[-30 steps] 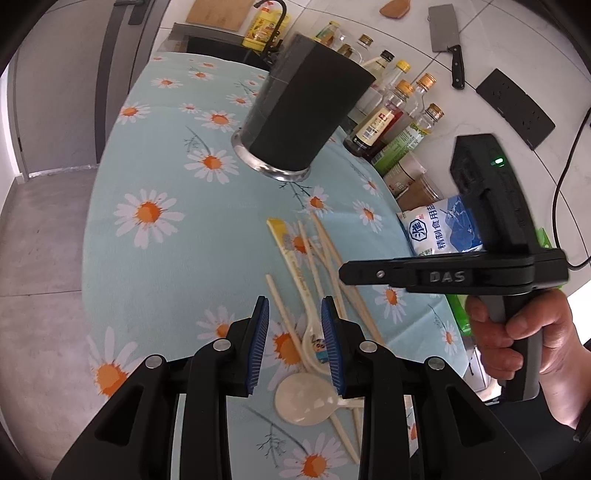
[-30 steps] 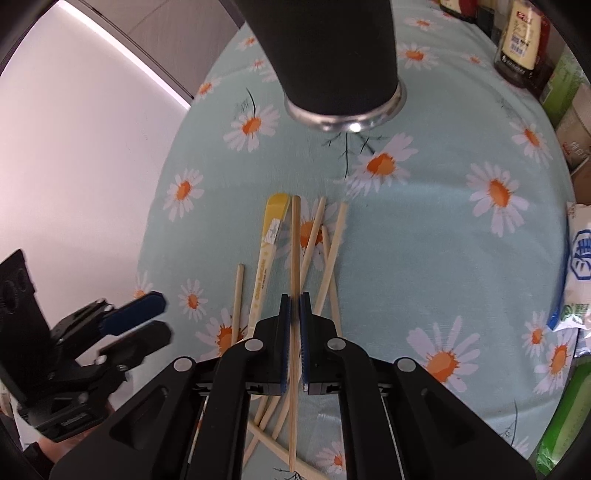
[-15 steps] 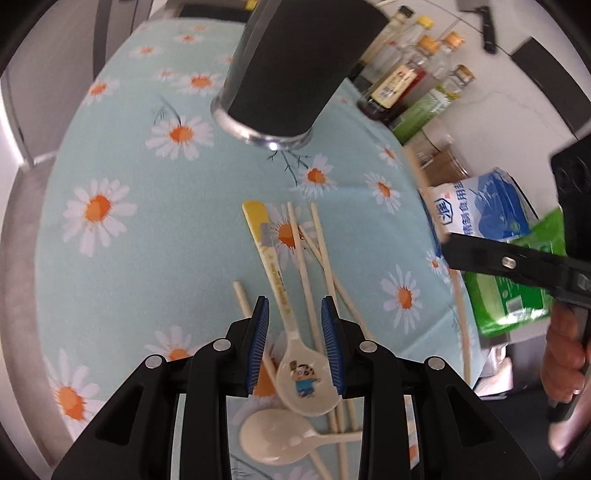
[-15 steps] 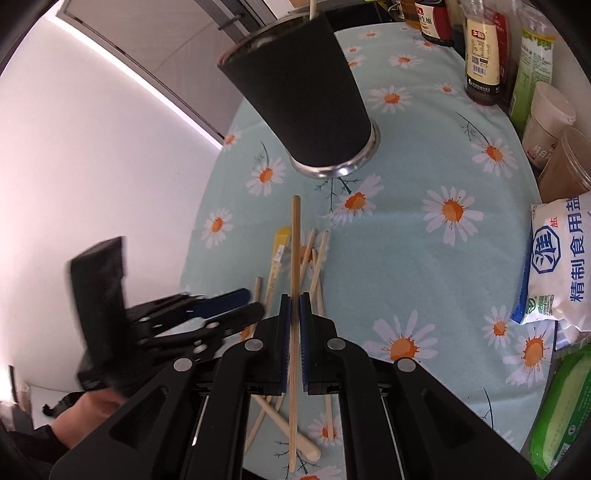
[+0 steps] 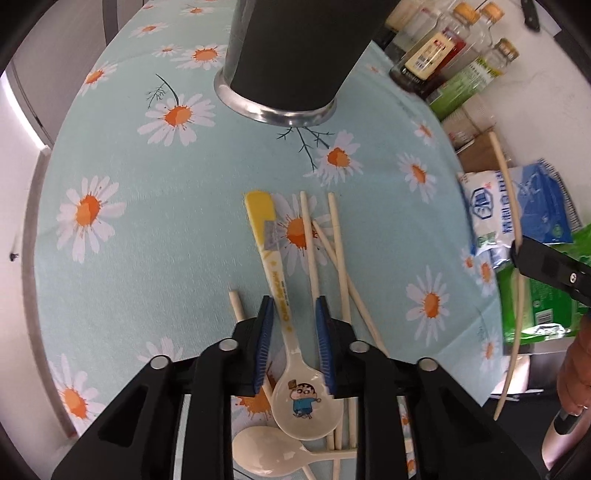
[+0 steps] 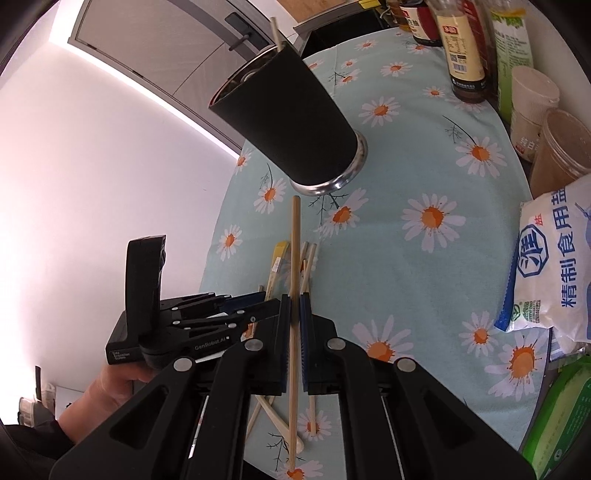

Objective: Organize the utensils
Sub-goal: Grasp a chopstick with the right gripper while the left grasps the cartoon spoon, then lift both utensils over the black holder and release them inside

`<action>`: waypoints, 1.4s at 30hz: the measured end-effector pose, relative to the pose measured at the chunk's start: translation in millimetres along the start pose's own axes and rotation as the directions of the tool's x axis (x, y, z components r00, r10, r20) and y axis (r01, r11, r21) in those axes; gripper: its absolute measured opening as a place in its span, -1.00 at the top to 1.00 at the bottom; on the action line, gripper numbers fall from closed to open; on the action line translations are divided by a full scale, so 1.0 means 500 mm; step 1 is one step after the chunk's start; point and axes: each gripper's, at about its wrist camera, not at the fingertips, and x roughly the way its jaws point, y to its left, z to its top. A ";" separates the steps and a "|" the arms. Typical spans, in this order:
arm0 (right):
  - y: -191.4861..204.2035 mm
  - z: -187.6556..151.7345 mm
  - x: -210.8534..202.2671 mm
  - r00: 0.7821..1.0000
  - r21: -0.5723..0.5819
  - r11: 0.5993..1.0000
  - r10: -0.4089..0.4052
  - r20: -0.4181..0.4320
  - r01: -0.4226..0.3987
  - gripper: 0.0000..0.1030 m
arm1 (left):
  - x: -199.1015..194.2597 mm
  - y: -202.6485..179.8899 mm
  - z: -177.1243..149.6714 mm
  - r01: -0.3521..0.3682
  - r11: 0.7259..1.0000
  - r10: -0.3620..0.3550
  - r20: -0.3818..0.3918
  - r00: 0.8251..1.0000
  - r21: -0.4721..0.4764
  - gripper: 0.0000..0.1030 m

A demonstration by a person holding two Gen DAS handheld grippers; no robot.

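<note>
A black cup (image 5: pixel 295 55) with a steel base stands on the daisy tablecloth; it also shows in the right wrist view (image 6: pixel 291 125) with one chopstick (image 6: pixel 275 33) in it. My left gripper (image 5: pixel 294 325) is open, low over the table, its blue pads either side of a cartoon-print spoon (image 5: pixel 291 354) with a yellow handle end. A plain cream spoon (image 5: pixel 273 456) and several loose chopsticks (image 5: pixel 338 251) lie beside it. My right gripper (image 6: pixel 294 317) is shut on a wooden chopstick (image 6: pixel 294 258), held above the table and pointing at the cup. That chopstick shows at the right of the left wrist view (image 5: pixel 511 221).
Sauce bottles (image 5: pixel 436 48) and paper cups (image 6: pixel 532 99) line the far right side. A salt bag (image 6: pixel 554 258) and a green pack (image 5: pixel 543 288) lie at the right table edge. The table's left edge drops to a pale floor.
My left gripper has moved down and forward onto the cartoon spoon. My right gripper has lifted the chopstick up and back from the pile.
</note>
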 end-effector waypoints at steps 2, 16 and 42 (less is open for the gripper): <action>-0.010 -0.004 0.000 1.000 0.007 1.000 0.010 -0.002 -0.010 0.89 | 0.003 0.000 0.003 -0.023 1.000 0.023 -0.005 1.000 0.001 0.82; -0.032 -0.002 -0.016 0.998 -0.054 0.996 0.067 0.006 -0.066 0.88 | -0.024 -0.020 0.001 -0.036 0.998 0.039 0.068 0.997 -0.050 0.88; 0.098 0.083 -0.065 0.969 -0.271 0.953 0.185 0.161 -0.137 0.88 | -0.289 -0.100 -0.007 0.077 0.997 -0.065 0.473 0.879 -0.007 0.88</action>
